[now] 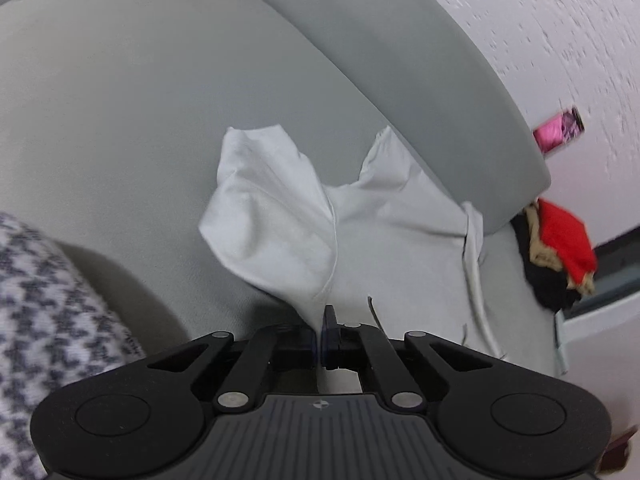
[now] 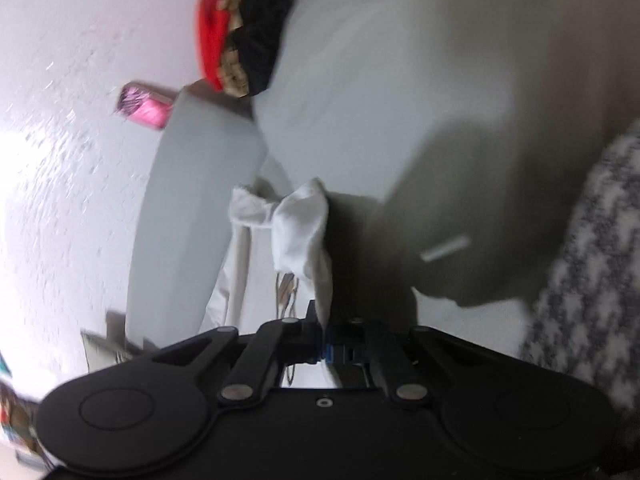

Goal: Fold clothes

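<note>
A white garment (image 1: 280,216) hangs bunched over a grey sofa seat (image 1: 120,120). My left gripper (image 1: 322,328) is shut on a pinched fold of it, and the cloth rises from the jaws in two peaked corners. In the right wrist view the same white garment (image 2: 300,224) trails from my right gripper (image 2: 320,320), which is shut on another part of it. A printed mark on the cloth shows by the right gripper. The view is blurred.
A grey backrest cushion (image 1: 420,80) runs behind the seat. A red and black pile of clothes (image 1: 556,248) lies at the sofa end, also in the right wrist view (image 2: 236,36). A pink object (image 1: 558,130) sits by the white wall. A houndstooth sleeve (image 1: 44,320) is close at the left.
</note>
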`<state>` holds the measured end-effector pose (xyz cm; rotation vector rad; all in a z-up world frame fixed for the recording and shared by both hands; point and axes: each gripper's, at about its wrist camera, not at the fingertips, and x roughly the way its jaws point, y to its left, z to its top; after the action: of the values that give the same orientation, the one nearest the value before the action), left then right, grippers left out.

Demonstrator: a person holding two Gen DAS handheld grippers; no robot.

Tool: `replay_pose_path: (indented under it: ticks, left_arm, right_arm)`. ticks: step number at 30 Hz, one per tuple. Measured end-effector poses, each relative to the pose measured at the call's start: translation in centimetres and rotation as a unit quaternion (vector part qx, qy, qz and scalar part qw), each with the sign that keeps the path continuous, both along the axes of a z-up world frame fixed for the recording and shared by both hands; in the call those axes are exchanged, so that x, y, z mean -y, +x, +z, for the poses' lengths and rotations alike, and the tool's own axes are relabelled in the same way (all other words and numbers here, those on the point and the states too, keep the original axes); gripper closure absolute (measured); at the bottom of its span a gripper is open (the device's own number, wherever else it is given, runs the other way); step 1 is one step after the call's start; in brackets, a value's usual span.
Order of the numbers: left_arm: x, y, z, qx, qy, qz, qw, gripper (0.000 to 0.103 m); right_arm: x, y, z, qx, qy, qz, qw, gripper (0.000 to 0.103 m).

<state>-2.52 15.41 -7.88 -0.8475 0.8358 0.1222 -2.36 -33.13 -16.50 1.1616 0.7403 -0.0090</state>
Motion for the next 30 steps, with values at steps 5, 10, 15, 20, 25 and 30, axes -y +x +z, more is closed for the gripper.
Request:
replay_pose_path:
  ticks: [5, 10, 15, 20, 25, 30]
  left_arm:
    - [-0.3, 3.1, 4.0, 0.013, 0.031, -0.005, 0.9994, 0.103]
    - [-0.8, 4.9, 14.4, 0.123, 0.058, 0.013, 0.9906, 0.103]
    - [-1.1, 0.4, 25.8, 0.283, 0.077, 0.034, 0.9556, 0.103]
    - [-0.2, -5.7, 34.3, 0.405, 0.112, 0.052, 0.9061, 0.103]
    - [0.6, -11.6, 38.8, 0.474, 0.119, 0.064, 0.87, 0.103]
    - [0.9, -12.0, 40.5, 0.473, 0.142, 0.066, 0.8671, 0.102]
  right_arm:
    - [-0.8, 3.1, 1.9, -0.038, 0.02, 0.033, 0.998, 0.101]
    - [-1.6, 7.0, 12.6, 0.076, -0.018, 0.054, 0.996, 0.101]
    - [-1.1, 3.8, 25.0, 0.243, -0.025, 0.033, 0.969, 0.101]
    - [-1.2, -0.5, 32.7, 0.326, -0.03, 0.03, 0.944, 0.101]
    - [-1.8, -5.1, 38.2, 0.403, -0.056, 0.025, 0.913, 0.101]
    - [-2.6, -6.5, 41.6, 0.451, -0.093, 0.026, 0.887, 0.101]
